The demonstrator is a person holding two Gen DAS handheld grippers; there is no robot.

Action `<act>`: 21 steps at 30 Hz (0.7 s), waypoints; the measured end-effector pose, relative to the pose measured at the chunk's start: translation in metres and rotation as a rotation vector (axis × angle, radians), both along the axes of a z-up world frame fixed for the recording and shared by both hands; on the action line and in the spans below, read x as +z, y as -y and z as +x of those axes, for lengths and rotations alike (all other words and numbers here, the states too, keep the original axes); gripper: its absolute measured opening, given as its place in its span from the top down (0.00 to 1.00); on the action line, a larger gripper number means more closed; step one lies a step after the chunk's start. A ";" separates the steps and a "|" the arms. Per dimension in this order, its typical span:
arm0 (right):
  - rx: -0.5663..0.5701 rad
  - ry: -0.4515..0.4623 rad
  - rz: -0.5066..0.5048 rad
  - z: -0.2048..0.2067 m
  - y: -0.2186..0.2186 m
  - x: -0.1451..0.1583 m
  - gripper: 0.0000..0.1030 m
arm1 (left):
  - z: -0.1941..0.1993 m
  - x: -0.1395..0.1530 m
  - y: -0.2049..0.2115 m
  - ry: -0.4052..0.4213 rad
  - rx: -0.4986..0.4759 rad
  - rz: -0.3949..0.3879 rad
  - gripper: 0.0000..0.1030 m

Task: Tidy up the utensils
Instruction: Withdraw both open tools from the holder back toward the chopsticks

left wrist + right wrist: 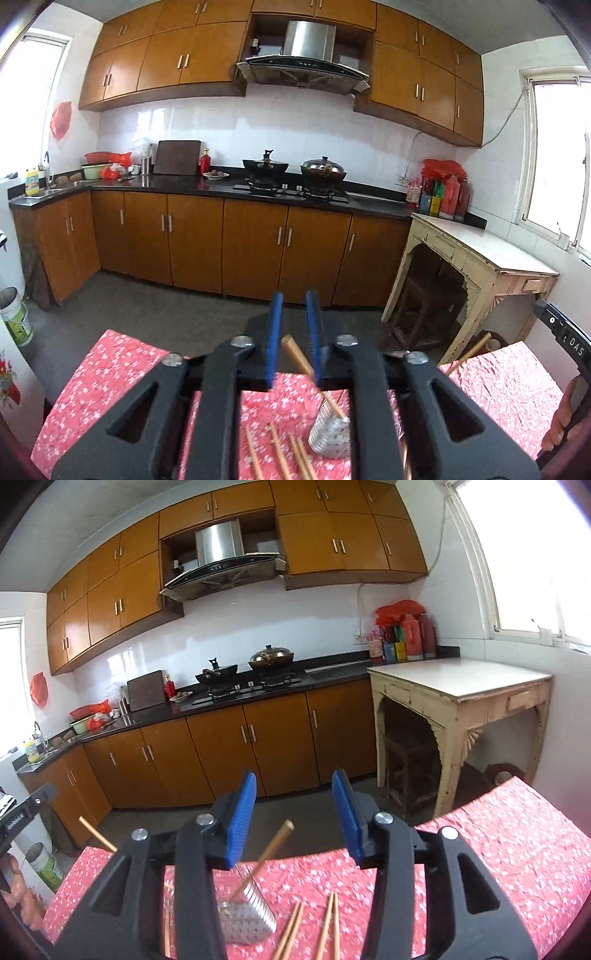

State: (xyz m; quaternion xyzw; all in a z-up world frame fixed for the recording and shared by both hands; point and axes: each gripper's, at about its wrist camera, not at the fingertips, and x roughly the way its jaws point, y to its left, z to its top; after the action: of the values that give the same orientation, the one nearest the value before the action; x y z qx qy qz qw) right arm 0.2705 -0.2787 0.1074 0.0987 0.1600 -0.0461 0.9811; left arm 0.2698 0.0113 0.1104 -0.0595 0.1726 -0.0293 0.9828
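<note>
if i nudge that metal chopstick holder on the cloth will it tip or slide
The perforated metal holder probably tips easily: it looks thin and light, and it already leans. Chopsticks sticking out above its rim likely add leverage. The wrinkled pink tablecloth may snag its base, so sliding seems less likely.

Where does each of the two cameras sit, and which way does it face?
Left wrist: on the left gripper, looking along its blue pads across the pink cloth table to the kitchen counter; a hand shows at the right edge.
Right wrist: on the right gripper, facing the same counter, angled toward the cream side table.
Shared: the metal holder with a chopstick standing in it, loose chopsticks, the stove.
</note>
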 end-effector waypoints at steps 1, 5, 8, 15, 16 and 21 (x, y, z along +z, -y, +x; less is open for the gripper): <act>-0.005 -0.008 -0.003 -0.005 0.001 -0.003 0.56 | -0.011 -0.001 -0.004 0.009 0.014 0.010 0.73; -0.020 -0.056 -0.007 -0.024 0.005 -0.024 0.56 | -0.037 -0.008 -0.014 0.015 0.033 0.031 0.71; -0.023 -0.100 0.000 -0.037 0.008 -0.047 0.56 | -0.058 -0.019 -0.024 0.010 0.048 0.037 0.71; -0.021 -0.226 0.005 -0.071 0.003 -0.112 0.56 | -0.088 -0.061 -0.034 -0.052 0.076 0.049 0.69; -0.018 -0.241 0.005 -0.076 0.002 -0.120 0.56 | -0.093 -0.071 -0.034 -0.070 0.074 0.052 0.69; 0.011 -0.364 0.002 -0.104 -0.008 -0.178 0.59 | -0.119 -0.114 -0.030 -0.125 0.053 0.080 0.53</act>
State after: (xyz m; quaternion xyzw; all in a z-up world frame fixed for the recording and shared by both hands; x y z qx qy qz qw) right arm 0.1669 -0.2709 -0.0709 0.0887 0.3354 -0.0577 0.9361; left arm 0.1504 0.0408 -0.0032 -0.0264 0.2330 0.0073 0.9721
